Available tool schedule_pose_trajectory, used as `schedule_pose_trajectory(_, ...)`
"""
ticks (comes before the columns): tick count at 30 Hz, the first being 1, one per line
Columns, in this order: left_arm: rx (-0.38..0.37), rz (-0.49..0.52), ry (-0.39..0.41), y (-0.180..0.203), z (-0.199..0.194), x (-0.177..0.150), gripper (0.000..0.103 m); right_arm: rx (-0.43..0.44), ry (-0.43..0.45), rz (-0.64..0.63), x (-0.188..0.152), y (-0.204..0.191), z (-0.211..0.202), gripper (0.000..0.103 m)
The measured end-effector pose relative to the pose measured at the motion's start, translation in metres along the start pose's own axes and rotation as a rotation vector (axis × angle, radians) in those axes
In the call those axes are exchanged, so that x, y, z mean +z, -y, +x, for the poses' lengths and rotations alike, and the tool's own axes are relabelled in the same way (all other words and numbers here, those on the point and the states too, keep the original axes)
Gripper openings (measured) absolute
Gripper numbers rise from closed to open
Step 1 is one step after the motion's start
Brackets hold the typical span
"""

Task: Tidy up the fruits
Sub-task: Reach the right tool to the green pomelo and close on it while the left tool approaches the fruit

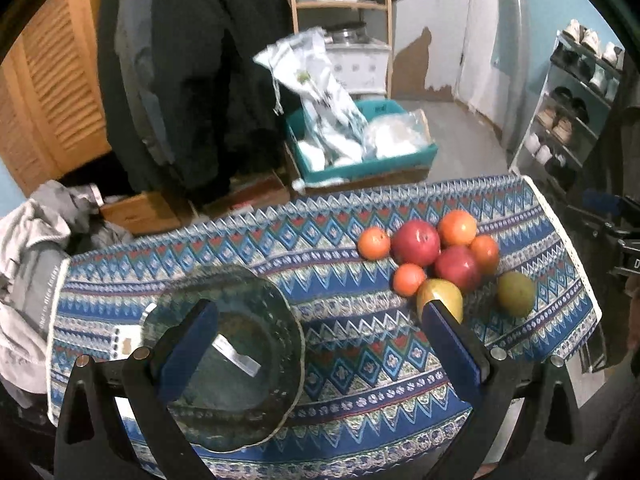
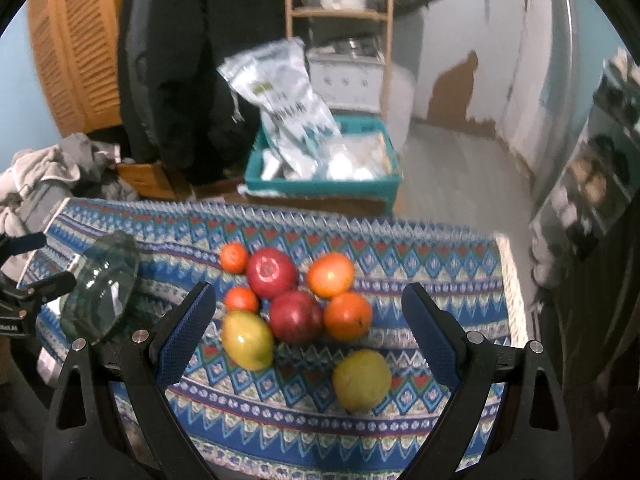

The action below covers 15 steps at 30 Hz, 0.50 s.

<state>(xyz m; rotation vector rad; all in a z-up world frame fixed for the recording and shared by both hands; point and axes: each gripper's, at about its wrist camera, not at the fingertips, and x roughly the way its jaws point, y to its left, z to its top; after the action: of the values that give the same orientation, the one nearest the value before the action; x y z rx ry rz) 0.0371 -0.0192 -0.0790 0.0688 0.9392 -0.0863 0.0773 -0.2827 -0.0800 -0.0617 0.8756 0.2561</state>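
A cluster of fruit lies on the patterned tablecloth (image 1: pixel 340 360): two red apples (image 2: pixel 271 273), several oranges (image 2: pixel 347 316), a yellow-red mango (image 2: pixel 247 339) and a green-yellow mango (image 2: pixel 362 380) set apart. A clear glass bowl (image 1: pixel 224 364) sits at the left of the table; it also shows in the right wrist view (image 2: pixel 102 288). My left gripper (image 1: pixel 320 312) is open above the table, its left finger over the bowl. My right gripper (image 2: pixel 308 296) is open and empty, hovering over the fruit cluster.
Beyond the table's far edge stand a teal crate (image 1: pixel 360 168) with plastic bags, a wooden shelf (image 1: pixel 340 4), hanging dark coats (image 1: pixel 192 80) and a shoe rack (image 1: pixel 568 120) at the right. Crumpled grey clothes (image 1: pixel 36 240) lie left of the table.
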Motion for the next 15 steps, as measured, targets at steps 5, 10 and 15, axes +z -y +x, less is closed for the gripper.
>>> schedule_pose_trajectory(5,-0.034,-0.013,-0.048,0.006,0.022,-0.003,0.103,-0.009,-0.082,0.063,-0.016,0.023,0.025,0.092)
schedule_pose_trajectory(10,-0.054,-0.008,-0.109,0.015,0.044,-0.009,0.103,-0.022,-0.171,0.112,-0.033,0.042,0.05,0.093)
schedule_pose_trajectory(15,-0.056,0.007,-0.149,0.024,0.061,-0.012,0.103,-0.026,-0.262,0.148,-0.051,0.057,0.076,0.092)
